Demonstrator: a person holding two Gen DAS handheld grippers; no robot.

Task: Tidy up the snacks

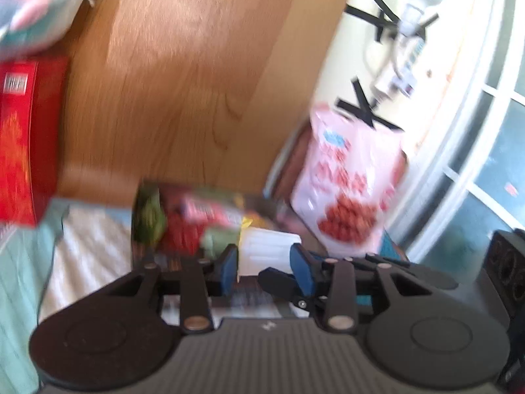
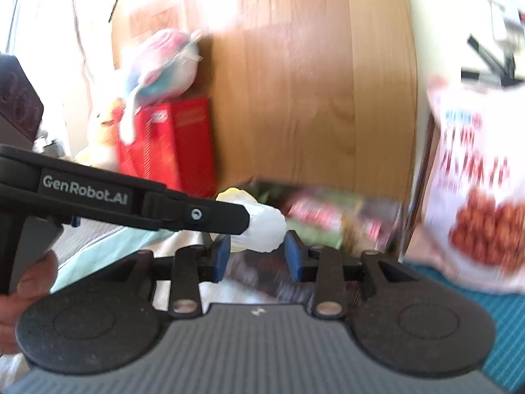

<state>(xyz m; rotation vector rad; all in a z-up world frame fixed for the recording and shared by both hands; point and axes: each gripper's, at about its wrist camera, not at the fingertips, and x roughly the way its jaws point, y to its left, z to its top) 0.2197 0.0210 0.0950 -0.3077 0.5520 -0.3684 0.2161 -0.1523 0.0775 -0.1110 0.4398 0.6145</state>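
1. Both views are motion-blurred; fine detail cannot be read.
2. Left tongs (image 1: 265, 262): the blue pads stand apart with a white packet (image 1: 267, 246) between them. Whether the pads touch it cannot be told.
3. Right tongs (image 2: 257, 256): the pads stand apart. The white packet (image 2: 262, 229) sits just ahead of the gap, with the left tongs reaching across it from the left side of the right wrist view.
4. A snack box (image 1: 203, 220) printed in green and red lies flat just beyond the packet, in front of a wooden panel (image 1: 197, 75).
5. A pink-and-white snack bag (image 1: 347, 190) with a red food picture stands upright to the right of the box.
6. A red carton (image 1: 26, 138) stands upright to the left, with a pastel plush toy (image 2: 164, 69) on top.
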